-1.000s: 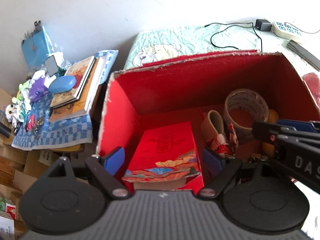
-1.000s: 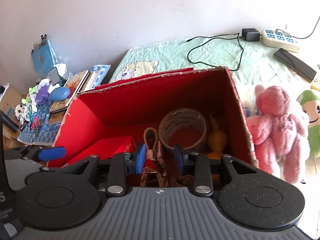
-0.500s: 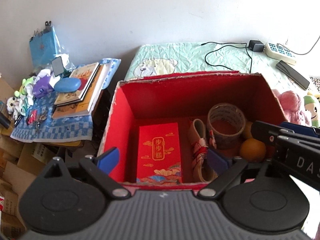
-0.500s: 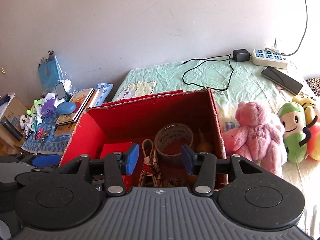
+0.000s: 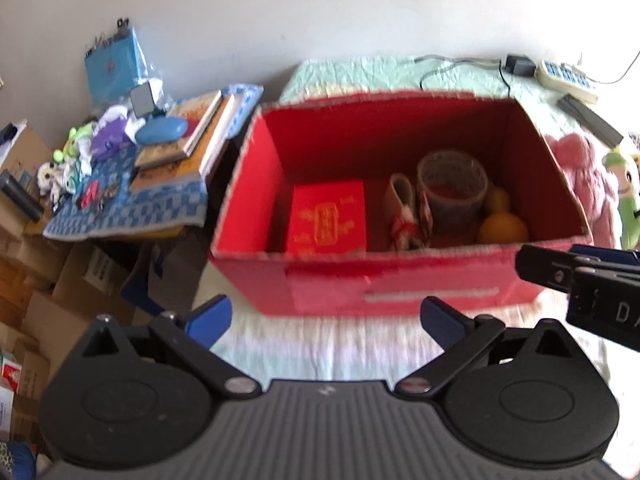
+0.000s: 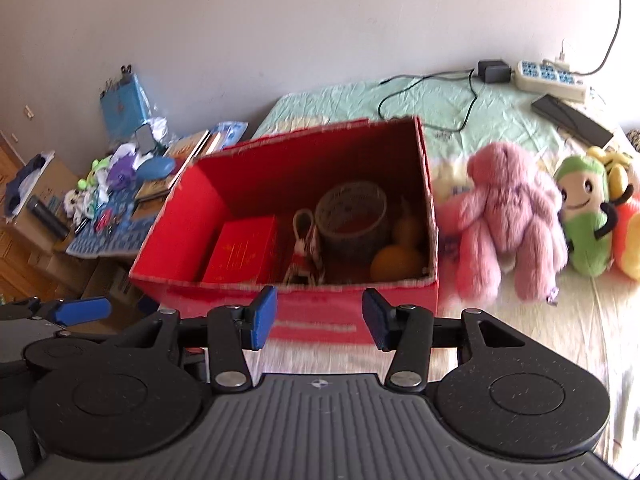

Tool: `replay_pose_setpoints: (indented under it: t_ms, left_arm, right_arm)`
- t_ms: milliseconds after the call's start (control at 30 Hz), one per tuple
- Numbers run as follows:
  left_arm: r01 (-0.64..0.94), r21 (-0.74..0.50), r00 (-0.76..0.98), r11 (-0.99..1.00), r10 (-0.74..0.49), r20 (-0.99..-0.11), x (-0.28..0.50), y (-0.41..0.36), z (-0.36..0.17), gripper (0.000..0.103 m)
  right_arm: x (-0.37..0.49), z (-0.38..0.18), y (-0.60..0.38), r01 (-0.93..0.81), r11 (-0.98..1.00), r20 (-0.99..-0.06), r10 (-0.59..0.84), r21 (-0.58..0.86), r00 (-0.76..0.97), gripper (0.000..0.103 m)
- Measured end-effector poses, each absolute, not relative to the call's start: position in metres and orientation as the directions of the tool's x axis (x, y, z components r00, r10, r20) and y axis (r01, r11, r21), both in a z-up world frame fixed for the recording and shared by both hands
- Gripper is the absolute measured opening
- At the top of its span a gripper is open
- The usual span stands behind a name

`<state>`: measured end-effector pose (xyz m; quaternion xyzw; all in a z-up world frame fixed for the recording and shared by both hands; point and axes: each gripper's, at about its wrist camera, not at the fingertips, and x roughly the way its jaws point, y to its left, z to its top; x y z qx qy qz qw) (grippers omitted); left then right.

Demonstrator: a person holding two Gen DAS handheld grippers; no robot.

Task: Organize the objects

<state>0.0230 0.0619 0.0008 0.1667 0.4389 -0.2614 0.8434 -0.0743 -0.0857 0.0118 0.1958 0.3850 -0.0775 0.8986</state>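
left wrist view shows your left gripper (image 5: 326, 322) with fingers wide and empty, just opened further; your right gripper (image 6: 316, 318) likewise holds nothing. the red box (image 6: 352, 312) sits on the bed, loaded. next, probably reach for the pink plush (image 6: 508, 216) beside it.

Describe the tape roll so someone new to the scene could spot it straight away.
Find the open red cardboard box on the bed. Inside, toward its right half, the tape roll stands behind a patterned strap and left of two orange round things. It alone is a wide, hollow brownish ring with printing on its band.
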Motion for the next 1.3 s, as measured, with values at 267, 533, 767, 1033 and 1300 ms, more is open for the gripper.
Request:
replay_pose_setpoints:
  t_ms: [267,533,767,1033,1300]
  left_arm:
    - [0.607,0.1,0.459,0.788,-0.245,-0.854,-0.007,0.053,-0.009,0.101]
    - [0.58,0.103,0.437,0.808,-0.201,-0.877,-0.015,0.054,-0.012,0.101]
    - [0.566,0.118,0.452,0.816,-0.187,-0.872,-0.002,0.059,-0.007,0.102]
    - [0.597,0.081,0.447,0.798,-0.248,-0.859,0.031,0.057,0.005,0.102]
    - [0.629,0.033,0.438,0.777,-0.318,-0.841,0.069,0.059,0.014,0.102]
  right_arm:
    - [-0.091,-0.002,-0.085,0.295,0.902,-0.761,0.055,0.315,0.646,0.051]
    - [-0.103,-0.003,-0.088,0.313,0.895,-0.772,0.052,0.317,0.634,0.052]
    - [-0.097,-0.001,-0.087,0.338,0.887,-0.782,0.042,0.316,0.621,0.052]
    - [-0.081,0.013,-0.09,0.378,0.878,-0.783,-0.007,0.293,0.622,0.053]
    - [-0.056,0.026,-0.08,0.412,0.873,-0.754,-0.082,0.261,0.651,0.053]
